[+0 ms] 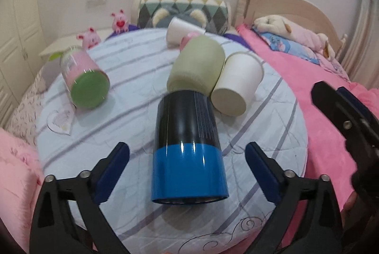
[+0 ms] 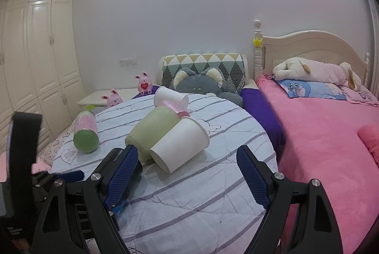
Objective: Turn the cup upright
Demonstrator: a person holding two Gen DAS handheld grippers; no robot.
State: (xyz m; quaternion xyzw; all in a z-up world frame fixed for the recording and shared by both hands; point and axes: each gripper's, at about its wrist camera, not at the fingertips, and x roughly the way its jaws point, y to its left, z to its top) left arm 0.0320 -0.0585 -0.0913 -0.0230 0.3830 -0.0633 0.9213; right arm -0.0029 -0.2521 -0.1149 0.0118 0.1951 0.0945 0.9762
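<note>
The black and blue cup (image 1: 188, 147) lay on its side on the striped quilt (image 1: 132, 88), its blue end toward the camera. The left gripper (image 1: 187, 154) was spread wide, one finger on each side of this cup, not touching it. Just behind the cup lay a green cup (image 1: 197, 64), touching a white paper cup (image 1: 236, 86). The right gripper (image 2: 187, 154) was released too and grasped nothing, near the white paper cup
</note>
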